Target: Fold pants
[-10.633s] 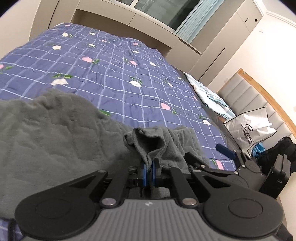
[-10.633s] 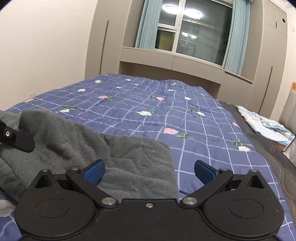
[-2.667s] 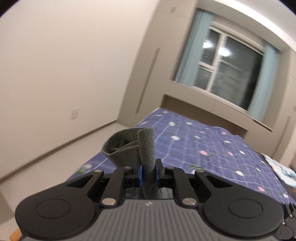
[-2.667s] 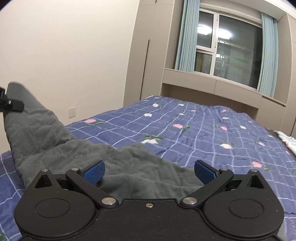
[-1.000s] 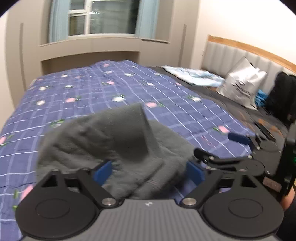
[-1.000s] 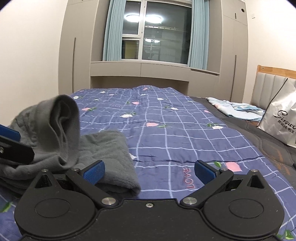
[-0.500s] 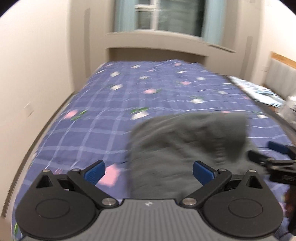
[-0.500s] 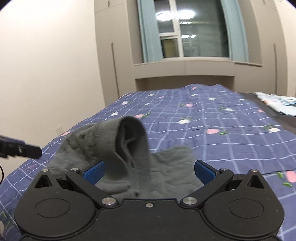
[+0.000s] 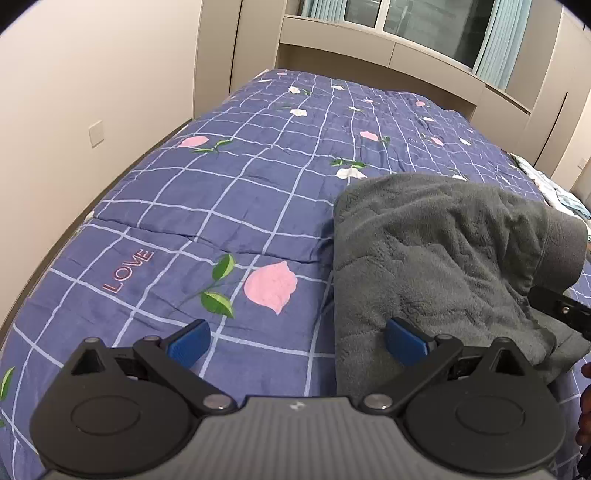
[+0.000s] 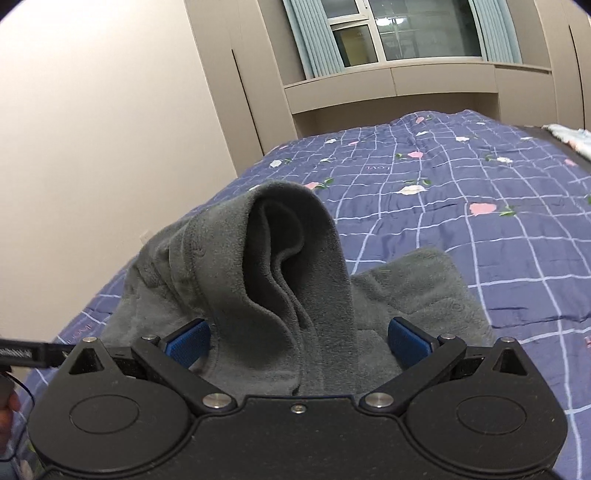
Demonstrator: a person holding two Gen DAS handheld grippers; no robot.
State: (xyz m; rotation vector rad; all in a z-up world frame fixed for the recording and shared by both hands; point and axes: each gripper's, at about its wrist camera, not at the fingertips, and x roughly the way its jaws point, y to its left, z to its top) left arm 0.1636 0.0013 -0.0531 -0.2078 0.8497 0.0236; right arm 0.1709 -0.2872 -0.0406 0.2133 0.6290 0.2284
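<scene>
The grey fleece pants (image 9: 436, 258) lie folded in a thick bundle on the blue checked bedspread (image 9: 207, 206). My left gripper (image 9: 295, 339) is open and empty; its right finger sits at the bundle's near left edge. In the right wrist view the pants (image 10: 295, 258) stand up in a rolled hump with the waistband opening facing me. My right gripper (image 10: 297, 341) is open, its blue pads (image 10: 186, 341) on either side of the hump's base, not closed on it. A part of the right gripper (image 9: 557, 306) shows by the bundle's right end.
The bed's left edge (image 9: 92, 206) runs beside a beige wall (image 9: 74, 92). Wardrobes and a curtained window (image 10: 402, 33) stand beyond the bed. Light blue fabric (image 10: 572, 138) lies at the far right of the bed.
My left gripper let go of the pants and swung left; it now looks down at the bedspread beside the bundle. The right gripper has come closer, so the hump now stands between its fingers.
</scene>
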